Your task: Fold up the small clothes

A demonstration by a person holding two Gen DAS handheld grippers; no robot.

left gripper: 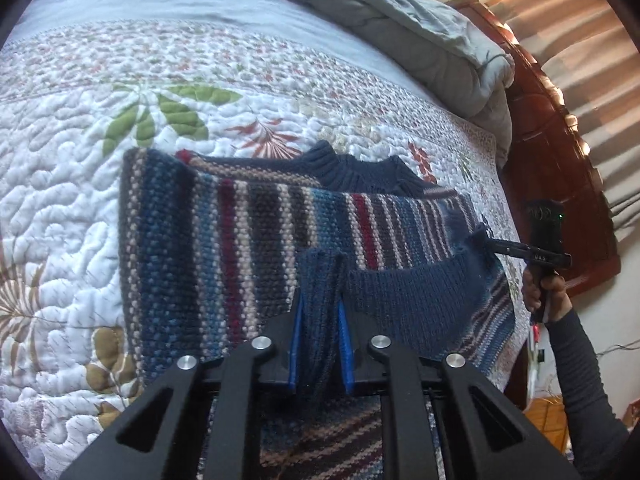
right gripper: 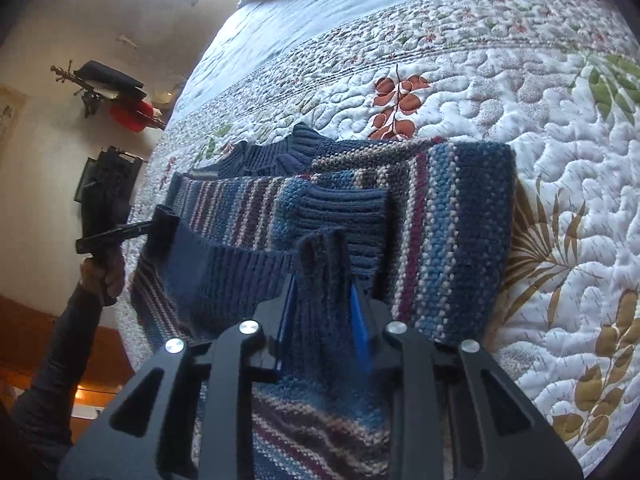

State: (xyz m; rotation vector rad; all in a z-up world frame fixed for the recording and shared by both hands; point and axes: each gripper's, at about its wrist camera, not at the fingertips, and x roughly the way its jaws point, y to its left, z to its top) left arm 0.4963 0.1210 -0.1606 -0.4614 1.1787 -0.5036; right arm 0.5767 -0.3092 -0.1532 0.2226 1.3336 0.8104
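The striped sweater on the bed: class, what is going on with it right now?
A person is folding a striped knitted sweater that lies on a floral quilt. Each hand holds a claw, and both are shut on the ribbed navy hem: the left claw on one stretch, the right claw on another. The hem is lifted off the bed, and the sleeves are already folded across the body.

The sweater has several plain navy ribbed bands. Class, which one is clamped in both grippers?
The hem band, nearest the cameras, raised and stretched between the left gripper and the right gripper; the collar lies untouched at the far edge.
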